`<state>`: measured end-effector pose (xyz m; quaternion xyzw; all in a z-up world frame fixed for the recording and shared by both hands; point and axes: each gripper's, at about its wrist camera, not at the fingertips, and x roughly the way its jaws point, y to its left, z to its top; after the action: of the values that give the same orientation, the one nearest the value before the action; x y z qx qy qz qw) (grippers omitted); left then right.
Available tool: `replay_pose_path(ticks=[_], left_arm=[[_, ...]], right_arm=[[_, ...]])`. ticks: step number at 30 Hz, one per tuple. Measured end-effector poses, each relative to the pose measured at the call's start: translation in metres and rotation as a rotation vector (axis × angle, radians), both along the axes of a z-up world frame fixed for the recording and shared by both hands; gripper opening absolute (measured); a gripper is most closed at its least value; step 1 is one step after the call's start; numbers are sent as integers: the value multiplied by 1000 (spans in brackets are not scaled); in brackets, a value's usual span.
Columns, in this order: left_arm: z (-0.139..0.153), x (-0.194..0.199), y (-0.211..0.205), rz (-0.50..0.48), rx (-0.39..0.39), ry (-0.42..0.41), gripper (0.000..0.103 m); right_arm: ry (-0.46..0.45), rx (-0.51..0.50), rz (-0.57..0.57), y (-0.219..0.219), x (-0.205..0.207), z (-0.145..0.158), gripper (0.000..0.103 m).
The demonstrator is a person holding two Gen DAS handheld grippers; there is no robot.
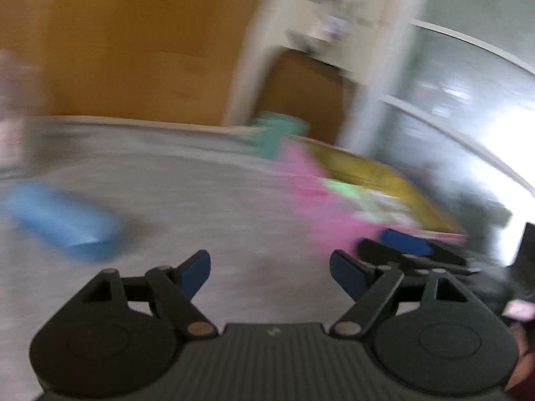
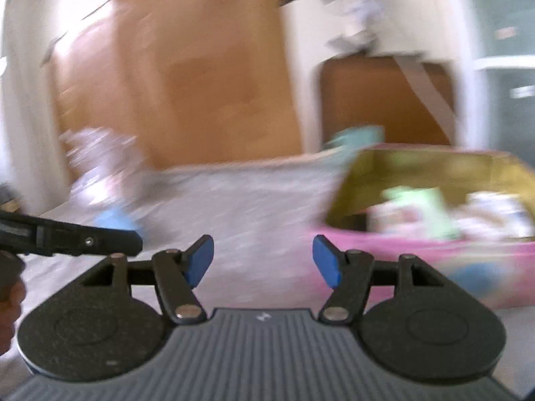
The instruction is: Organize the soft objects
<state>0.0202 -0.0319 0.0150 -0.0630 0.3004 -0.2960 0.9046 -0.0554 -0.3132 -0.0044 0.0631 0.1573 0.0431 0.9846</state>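
Both views are smeared by motion. A pale blue soft block [image 1: 63, 224] lies on the grey surface [image 1: 207, 207] to the left of my left gripper [image 1: 269, 264], which stands open with nothing between its blue pads. To its right is a pink box with yellow inner walls [image 1: 334, 214] holding green and white soft things [image 1: 364, 200]. My right gripper [image 2: 264, 247] is also open and empty, just left of the pink box [image 2: 434, 257]. Green and white soft things [image 2: 421, 207] lie inside it. The blue block [image 2: 115, 220] shows far left, partly behind the left gripper's black finger [image 2: 83, 240].
A teal object [image 1: 277, 133] sits behind the box at the surface's far edge. A crumpled whitish heap [image 2: 97, 157] lies at the far left. Brown wooden panels [image 2: 200, 83] and a white frame rise behind. A window [image 1: 468, 100] is at the right.
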Motion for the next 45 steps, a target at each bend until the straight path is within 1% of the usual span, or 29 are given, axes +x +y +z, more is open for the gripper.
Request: replay_pose_path(ticks=[3, 5, 7, 9, 11, 12, 13, 15, 16, 18, 19, 20, 22, 26, 29, 33, 35, 41, 45], left_arm=[[-12, 6, 65, 186, 21, 7, 81], [-20, 10, 101, 299, 20, 5, 81], [-27, 15, 131, 397, -4, 13, 81], [-34, 19, 151, 454, -52, 29, 81], [-39, 24, 160, 490, -70, 32, 81], [-42, 27, 164, 503, -81, 52, 81], [-43, 29, 169, 497, -112, 67, 81], [-44, 31, 173, 486, -135, 79, 82], [-44, 31, 173, 482, -139, 83, 82], [-44, 29, 171, 474, -144, 86, 82], [-44, 29, 170, 472, -141, 87, 82], [-45, 27, 170, 471, -140, 88, 82], [-46, 27, 167, 467, -130, 90, 82], [-48, 31, 159, 464, -72, 83, 83], [-46, 30, 147, 459, -3, 72, 83], [-45, 27, 126, 461, 123, 52, 83], [-45, 26, 118, 461, 164, 58, 83], [-46, 22, 99, 460, 223, 56, 83], [-46, 18, 83, 444, 249, 55, 86]], right_arm=[[82, 10, 157, 45, 28, -4, 68], [107, -16, 251, 79, 45, -6, 69], [123, -53, 331, 115, 63, -10, 70], [153, -68, 409, 147, 86, -12, 75], [166, -119, 442, 178, 110, -16, 77], [170, -145, 443, 188, 121, -18, 78], [174, -172, 446, 199, 131, -20, 81], [204, -212, 465, 214, 154, -25, 82], [229, -226, 483, 220, 165, -27, 81], [256, -255, 491, 229, 177, -33, 67], [268, -267, 496, 232, 182, -36, 64], [283, -273, 494, 233, 181, -37, 63], [292, -245, 484, 227, 178, -37, 62], [289, -248, 459, 217, 155, -39, 61], [288, -247, 452, 200, 130, -38, 61], [282, -226, 440, 162, 85, -39, 61], [272, -224, 425, 141, 61, -39, 61], [264, -211, 374, 93, -5, -44, 61], [236, -185, 258, 63, -33, -46, 64]])
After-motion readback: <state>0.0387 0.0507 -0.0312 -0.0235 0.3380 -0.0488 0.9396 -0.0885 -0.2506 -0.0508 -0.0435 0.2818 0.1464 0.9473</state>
